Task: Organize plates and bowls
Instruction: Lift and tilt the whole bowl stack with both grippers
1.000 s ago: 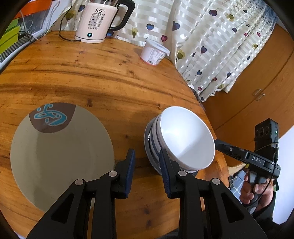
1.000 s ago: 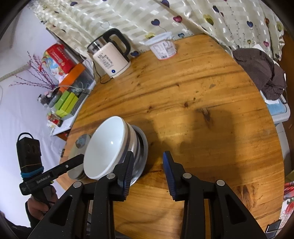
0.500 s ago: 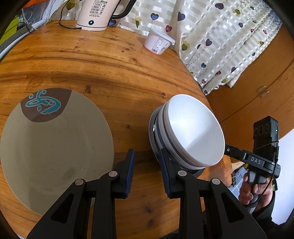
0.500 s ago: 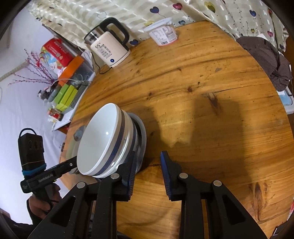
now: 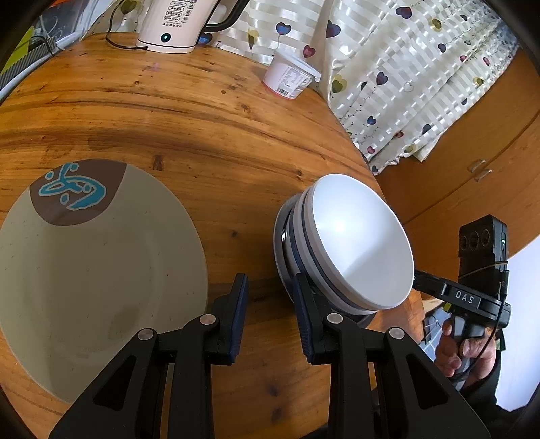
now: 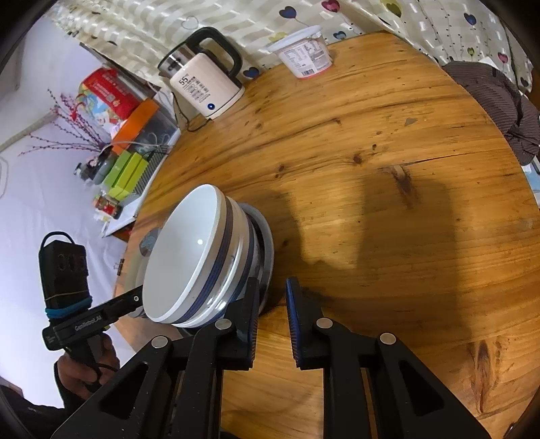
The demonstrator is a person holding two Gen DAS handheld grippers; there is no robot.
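**Bowls tipped on edge between my two hand-held grippers**

Left wrist view: my left hand-held gripper (image 5: 270, 304) sits at the bottom centre, its jaws partly apart with only bare desk (image 5: 168, 111) between them. Its right finger (image 5: 303, 314) lies against the outer side of the stacked bowls (image 5: 357, 243), which stand tilted at centre right, their white inside facing right. The plate (image 5: 94, 270) lies flat at the left, with a brown patch and blue mark at its upper left. A kettle (image 5: 175, 23) stands at the top, a tub (image 5: 290, 77) to its right by the curtain (image 5: 422, 74). At the lower right my right hand (image 5: 465, 347) holds the other tool.

Right wrist view: my right hand-held gripper (image 6: 272, 314) is at the bottom centre; its jaws have just been closing and stand narrowly apart, with nothing I can see between the tips. The left finger (image 6: 249, 317) rests against the striped wall of the bowls (image 6: 189, 256), which lean left of centre near the desk (image 6: 371, 169) edge. The kettle (image 6: 206, 84) and tub (image 6: 307, 54) are at the top, dark cloth (image 6: 506, 111) at the upper right. My left hand (image 6: 84, 368) is at the lower left.
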